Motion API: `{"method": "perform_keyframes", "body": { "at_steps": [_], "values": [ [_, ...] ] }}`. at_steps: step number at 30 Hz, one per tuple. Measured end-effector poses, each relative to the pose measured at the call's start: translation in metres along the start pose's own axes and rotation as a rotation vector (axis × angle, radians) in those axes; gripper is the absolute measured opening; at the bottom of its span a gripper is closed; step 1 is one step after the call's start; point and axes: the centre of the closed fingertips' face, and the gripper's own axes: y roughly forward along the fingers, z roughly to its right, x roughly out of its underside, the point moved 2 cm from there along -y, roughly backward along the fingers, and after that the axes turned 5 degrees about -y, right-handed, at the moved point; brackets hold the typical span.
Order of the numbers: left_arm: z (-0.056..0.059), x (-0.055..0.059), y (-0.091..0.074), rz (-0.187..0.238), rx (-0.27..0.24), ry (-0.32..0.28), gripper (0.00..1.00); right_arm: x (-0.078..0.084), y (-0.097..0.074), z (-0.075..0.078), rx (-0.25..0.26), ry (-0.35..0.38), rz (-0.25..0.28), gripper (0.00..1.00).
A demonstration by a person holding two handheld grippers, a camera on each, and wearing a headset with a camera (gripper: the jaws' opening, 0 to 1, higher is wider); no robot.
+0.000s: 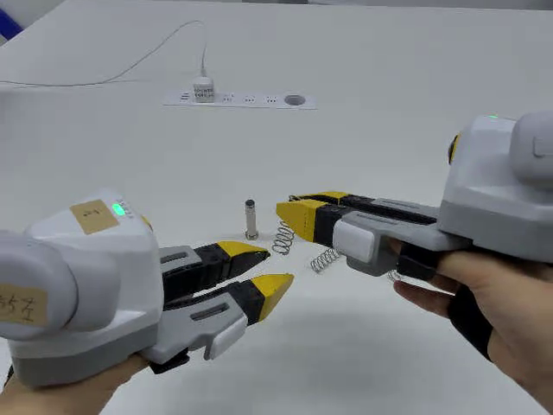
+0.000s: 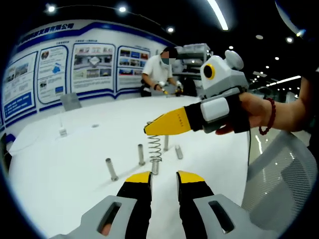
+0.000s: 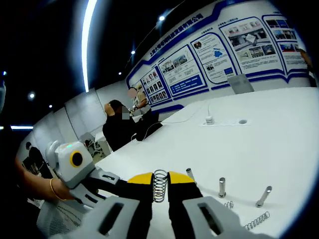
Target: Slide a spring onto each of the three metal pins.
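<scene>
Right gripper [image 3: 159,178] was clamped on a small coiled steel spring [image 3: 159,186], held upright seemingly to thread onto the short grey metal pin [image 1: 251,219] just to its left, while left gripper [image 1: 263,270] hovered near, narrowly open and empty.

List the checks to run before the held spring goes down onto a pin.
1. Right gripper shut on the spring: ok.
2. Spring upright in the grip: ok.
3. Spring centred over a pin: cannot tell.
4. Left gripper open, apart from the spring: ok.
5. Spare spring lying on the table: ok.
</scene>
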Motion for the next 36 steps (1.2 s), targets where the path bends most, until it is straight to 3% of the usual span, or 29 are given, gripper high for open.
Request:
{"method": "perform_keyframes", "body": {
  "at_steps": [11,22,33,36],
  "values": [
    [-0.01,0.008,0.0,-0.033,-0.049,-0.004,0.29,-0.006,0.023,0.013,0.017,-0.137,-0.017,0.11],
    [-0.019,0.01,-0.001,-0.038,-0.089,-0.018,0.37,-0.011,0.045,0.029,0.017,-0.163,-0.014,0.12],
    [-0.029,0.012,-0.003,-0.044,-0.139,-0.021,0.47,-0.009,0.066,0.048,0.053,-0.184,-0.002,0.12],
    [-0.029,0.009,-0.003,-0.026,-0.139,-0.045,0.5,-0.007,0.071,0.053,0.062,-0.168,-0.003,0.12]
  ]
}}
